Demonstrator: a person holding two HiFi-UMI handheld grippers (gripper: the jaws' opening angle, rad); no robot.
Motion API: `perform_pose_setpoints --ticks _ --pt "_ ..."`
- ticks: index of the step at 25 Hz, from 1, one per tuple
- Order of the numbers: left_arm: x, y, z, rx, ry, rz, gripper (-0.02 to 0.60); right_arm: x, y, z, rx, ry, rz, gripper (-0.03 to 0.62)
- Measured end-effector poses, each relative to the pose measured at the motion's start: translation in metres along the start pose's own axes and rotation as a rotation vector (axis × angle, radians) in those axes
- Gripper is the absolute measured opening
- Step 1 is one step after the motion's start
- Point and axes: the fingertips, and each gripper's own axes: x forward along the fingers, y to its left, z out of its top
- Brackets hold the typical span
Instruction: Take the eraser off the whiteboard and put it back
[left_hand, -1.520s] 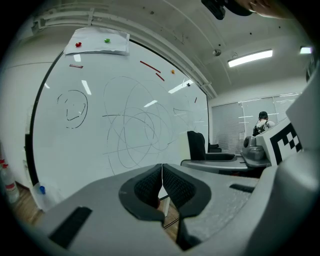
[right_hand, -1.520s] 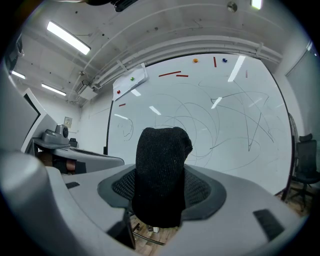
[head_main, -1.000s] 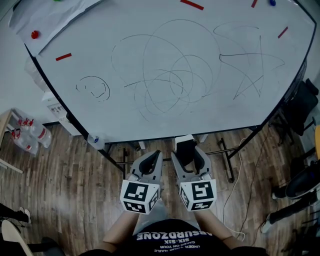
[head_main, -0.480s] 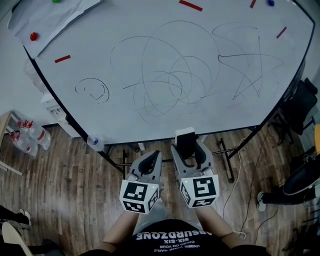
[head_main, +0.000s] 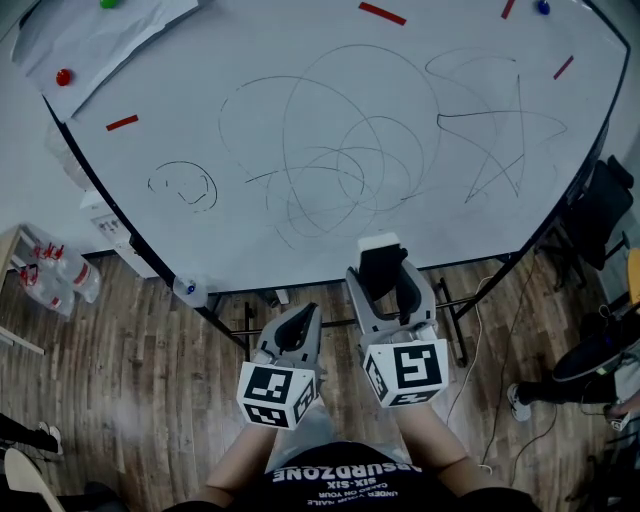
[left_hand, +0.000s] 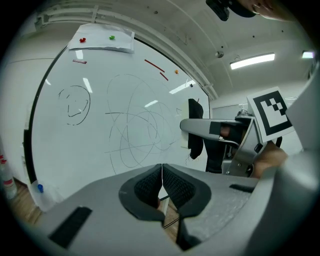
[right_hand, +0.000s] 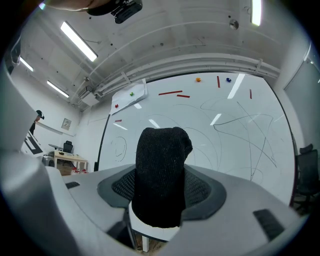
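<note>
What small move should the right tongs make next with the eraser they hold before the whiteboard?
Probably move the black felt eraser with its white base forward and set it back against a bare part of the scribbled white whiteboard. The right tongs grip it clear of the board; the left tongs are shut and empty.

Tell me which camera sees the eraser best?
The right gripper view: the eraser fills its middle, pinched in the right claw. The head view shows it small, from above; the left gripper view doesn't show it clearly.
</note>
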Motion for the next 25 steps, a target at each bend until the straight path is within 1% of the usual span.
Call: perform_pose_setpoints --ticks 10,25 --pt "0.002 0.005 -0.002 -0.008 0.003 0.007 0.008 0.012 -0.006 0.002 -0.005 -0.005 -0.015 0.253" --pt "0.017 0.015 -0.005 -0.015 0.016 0.008 0.008 0.048 -0.017 0.0 -0.025 -0.008 -0.022 0.255"
